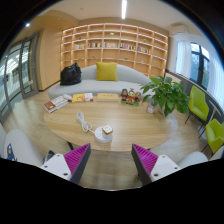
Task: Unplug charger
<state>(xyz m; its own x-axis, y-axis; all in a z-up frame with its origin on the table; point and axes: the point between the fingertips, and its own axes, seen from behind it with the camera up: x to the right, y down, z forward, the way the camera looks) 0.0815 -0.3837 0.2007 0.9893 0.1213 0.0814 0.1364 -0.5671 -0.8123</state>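
A white charger (106, 131) sits on the wooden table (130, 120), just ahead of my fingers. Its white cable (82, 120) runs from it across the table toward the far left. My gripper (111, 158) is open and empty. Its two magenta pads (76, 159) stand wide apart, with bare table between them. The charger lies beyond the fingertips, slightly left of the middle between them.
A potted plant (165, 95) stands on the table's far right. Books (58, 101) and small items (130, 97) lie along the far edge. Beyond are a grey sofa (100, 75) with a yellow cushion, bookshelves (112, 45), and green chairs (200, 103) at the right.
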